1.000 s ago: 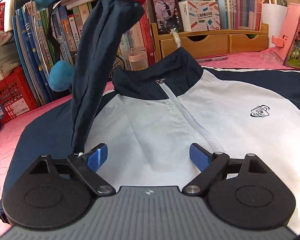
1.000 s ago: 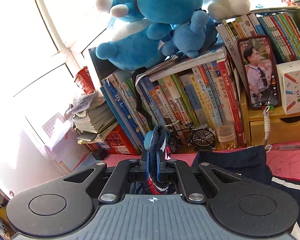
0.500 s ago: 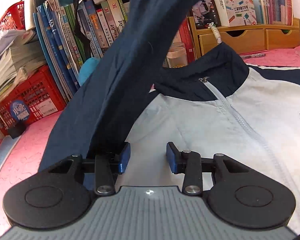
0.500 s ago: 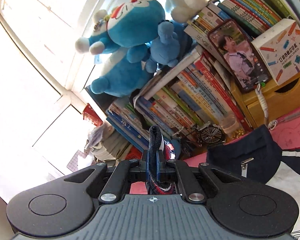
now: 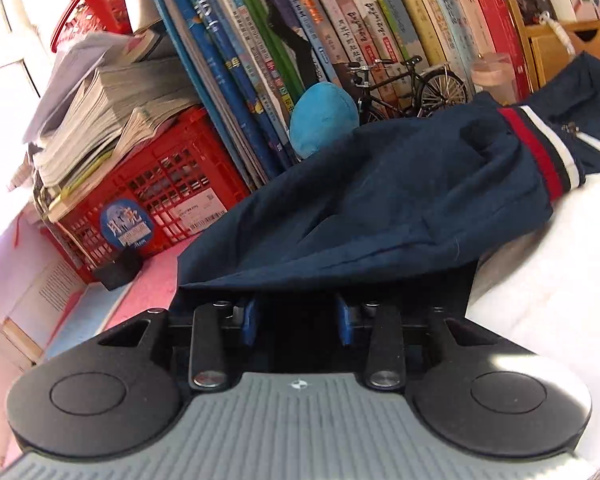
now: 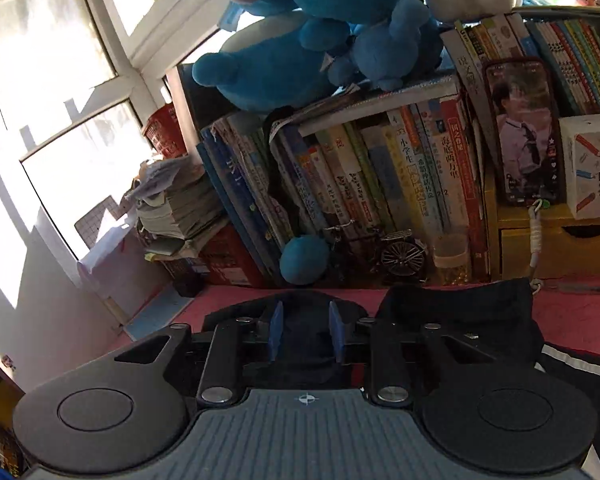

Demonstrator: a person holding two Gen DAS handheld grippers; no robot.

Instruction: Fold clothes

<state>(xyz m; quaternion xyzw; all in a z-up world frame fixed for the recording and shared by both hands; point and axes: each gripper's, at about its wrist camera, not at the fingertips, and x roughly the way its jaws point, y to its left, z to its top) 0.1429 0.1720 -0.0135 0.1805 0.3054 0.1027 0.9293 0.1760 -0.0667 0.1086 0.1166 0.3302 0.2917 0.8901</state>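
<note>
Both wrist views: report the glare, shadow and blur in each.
Left wrist view: window corner blown white, white jacket front overexposed, paper stack motion-smeared, navy sleeve fairly sharp. Right wrist view: window glares, sun patches on the wall, bookshelf backlit, navy fabric beyond the right gripper lost in shadow.

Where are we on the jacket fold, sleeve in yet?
Done: the navy sleeve lies across the white front panel, striped cuff near the collar. In hand: nothing visibly gripped; right gripper jaws are opening over dark fabric, left gripper fingers sit apart under the sleeve's edge. Left: the other sleeve isn't visible; body folds remain.
</note>
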